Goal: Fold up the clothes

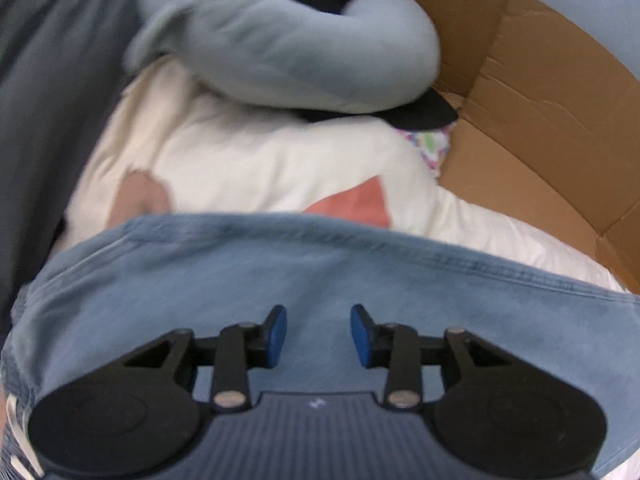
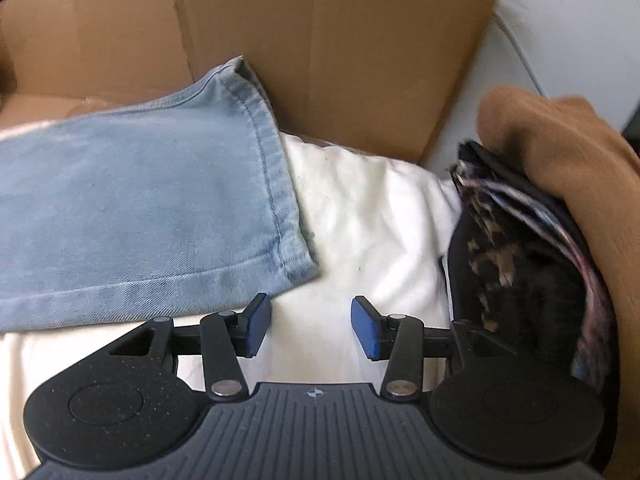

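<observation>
Inside, the box (image 2: 320, 40) holds jeans (image 2: 140, 200) on white cloth (image 2: 360, 220), their hemmed leg end toward its wall. Both the left gripper (image 1: 319, 336) and right gripper (image 2: 311, 328) gape empty.

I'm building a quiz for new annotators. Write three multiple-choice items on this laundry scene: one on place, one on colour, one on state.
1. Where do the jeans lie?
A. on the white fabric
B. on bare floor
C. on a hanger

2. What colour are the pads on the fingers?
A. red
B. blue
C. green

3. How is the right gripper?
A. shut on the jeans
B. open, holding nothing
C. shut on cardboard

Answers:
1 A, white fabric shows under the denim hem.
2 B, both pads are blue.
3 B, a clear gap separates the fingers.
</observation>
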`<state>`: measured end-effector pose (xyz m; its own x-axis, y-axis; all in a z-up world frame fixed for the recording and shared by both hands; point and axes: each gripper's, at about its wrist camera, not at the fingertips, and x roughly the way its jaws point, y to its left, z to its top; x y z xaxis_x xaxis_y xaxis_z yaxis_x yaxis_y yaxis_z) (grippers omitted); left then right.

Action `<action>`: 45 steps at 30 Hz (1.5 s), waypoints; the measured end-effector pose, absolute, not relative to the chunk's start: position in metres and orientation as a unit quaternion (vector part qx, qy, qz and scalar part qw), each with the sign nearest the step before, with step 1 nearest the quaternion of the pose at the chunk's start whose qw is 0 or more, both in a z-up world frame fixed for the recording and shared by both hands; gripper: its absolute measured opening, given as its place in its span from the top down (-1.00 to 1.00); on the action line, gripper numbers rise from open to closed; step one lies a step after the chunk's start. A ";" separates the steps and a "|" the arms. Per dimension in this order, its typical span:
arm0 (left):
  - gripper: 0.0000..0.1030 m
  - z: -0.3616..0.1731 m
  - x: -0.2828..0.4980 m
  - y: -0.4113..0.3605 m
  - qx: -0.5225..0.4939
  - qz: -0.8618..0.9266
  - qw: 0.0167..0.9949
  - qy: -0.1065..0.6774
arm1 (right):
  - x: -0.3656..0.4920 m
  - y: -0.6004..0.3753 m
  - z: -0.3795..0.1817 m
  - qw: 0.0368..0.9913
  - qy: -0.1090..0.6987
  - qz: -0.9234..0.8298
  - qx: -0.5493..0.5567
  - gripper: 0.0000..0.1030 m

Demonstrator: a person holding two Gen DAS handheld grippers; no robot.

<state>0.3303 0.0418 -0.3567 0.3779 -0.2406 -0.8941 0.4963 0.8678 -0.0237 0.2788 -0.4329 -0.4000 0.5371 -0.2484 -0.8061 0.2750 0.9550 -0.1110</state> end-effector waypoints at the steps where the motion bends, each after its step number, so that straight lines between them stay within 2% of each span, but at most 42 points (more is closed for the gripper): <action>1: 0.20 -0.359 0.328 0.050 0.124 -0.220 0.825 0.506 | 0.274 -0.433 -0.399 0.879 0.454 -0.146 0.022 0.02; 14: 0.11 -0.374 0.291 0.137 0.119 -0.156 0.829 0.523 | 0.236 -0.418 -0.353 0.891 0.447 -0.012 0.078 -0.01; 22: -0.03 -0.308 0.254 0.201 0.122 -0.151 0.816 0.545 | 0.217 -0.412 -0.313 0.894 0.429 0.032 0.123 -0.01; 26: -0.03 -0.274 0.236 0.229 0.143 -0.133 0.807 0.558 | 0.206 -0.415 -0.280 0.896 0.420 0.032 0.137 -0.01; 32: -0.05 -0.226 0.203 0.264 0.117 -0.118 0.817 0.552 | 0.176 -0.425 -0.243 0.896 0.420 0.042 0.136 -0.01; 39: -0.06 -0.190 0.160 0.288 0.124 -0.111 0.822 0.545 | 0.127 -0.437 -0.211 0.894 0.419 0.050 0.151 -0.01; 45: -0.12 -0.166 0.128 0.311 0.119 -0.105 0.825 0.542 | 0.093 -0.445 -0.207 0.889 0.423 0.052 0.171 -0.02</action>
<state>0.1281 0.3107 -0.1659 0.3905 -0.0445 -0.9195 0.3031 0.9494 0.0828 0.0930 -0.4454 -0.2067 0.6373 0.2365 -0.7334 0.0520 0.9364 0.3471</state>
